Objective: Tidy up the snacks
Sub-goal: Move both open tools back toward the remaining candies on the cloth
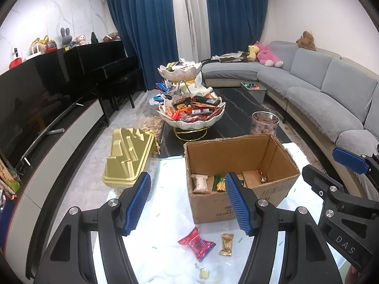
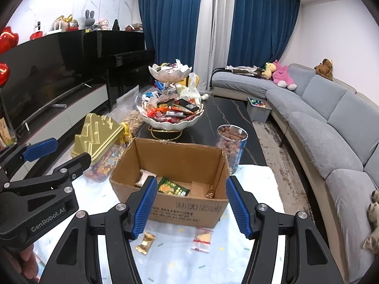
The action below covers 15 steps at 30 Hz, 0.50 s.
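Both grippers hover wide open and empty, left (image 1: pixel 189 203), right (image 2: pixel 191 204), over loose snacks: red packet (image 1: pixel 196 243), gold candy (image 1: pixel 227 244), clear bag (image 2: pixel 202 239), just before the box (image 1: pixel 239 172). Crinkly wrappers could slip the pads; a low reach may nudge the box.

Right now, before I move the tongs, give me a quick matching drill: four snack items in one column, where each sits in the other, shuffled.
Items:
1. green snack packet
2. gold-wrapped candy
3. red-striped clear packet
4. jar of brown nuts

Places:
A. on the table behind the cardboard box, to its right
B. on the white cover in front of the box, left
C. inside the box, on its floor
D. on the white cover in front of the box, right

Pairs: 1-C, 2-B, 3-D, 4-A
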Each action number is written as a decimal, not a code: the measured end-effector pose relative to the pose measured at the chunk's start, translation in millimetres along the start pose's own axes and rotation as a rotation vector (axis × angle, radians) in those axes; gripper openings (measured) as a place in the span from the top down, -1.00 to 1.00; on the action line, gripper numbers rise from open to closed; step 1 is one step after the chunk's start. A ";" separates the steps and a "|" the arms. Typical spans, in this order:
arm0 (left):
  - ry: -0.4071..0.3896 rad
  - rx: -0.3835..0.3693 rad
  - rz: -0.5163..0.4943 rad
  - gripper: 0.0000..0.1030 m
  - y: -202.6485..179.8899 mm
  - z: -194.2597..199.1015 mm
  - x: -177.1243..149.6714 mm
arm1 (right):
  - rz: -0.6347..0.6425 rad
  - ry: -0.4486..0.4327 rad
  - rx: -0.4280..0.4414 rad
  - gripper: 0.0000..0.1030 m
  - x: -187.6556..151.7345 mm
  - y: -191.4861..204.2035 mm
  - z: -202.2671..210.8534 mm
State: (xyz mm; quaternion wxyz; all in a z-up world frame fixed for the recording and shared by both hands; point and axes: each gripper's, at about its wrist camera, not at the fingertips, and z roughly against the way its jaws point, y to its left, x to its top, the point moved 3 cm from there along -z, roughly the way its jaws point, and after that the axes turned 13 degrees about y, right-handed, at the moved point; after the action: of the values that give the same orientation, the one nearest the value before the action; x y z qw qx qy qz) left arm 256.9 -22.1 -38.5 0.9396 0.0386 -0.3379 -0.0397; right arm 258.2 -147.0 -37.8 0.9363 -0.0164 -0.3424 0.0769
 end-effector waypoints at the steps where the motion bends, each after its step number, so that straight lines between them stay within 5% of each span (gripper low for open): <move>1: 0.001 0.001 0.002 -0.25 1.4 0.7 -2.6 | -0.001 0.003 0.001 -0.19 -2.5 0.5 0.5; 15: 0.032 0.027 0.026 -0.25 20.9 -4.3 -51.2 | 0.020 0.009 0.012 -0.19 -31.2 23.7 5.7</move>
State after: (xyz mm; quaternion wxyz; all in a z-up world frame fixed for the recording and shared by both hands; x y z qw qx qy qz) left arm 221.3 4.1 -72.1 0.9446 0.0473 -0.3240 -0.0222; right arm 227.8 -128.6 -55.3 0.9371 -0.0146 -0.3374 0.0881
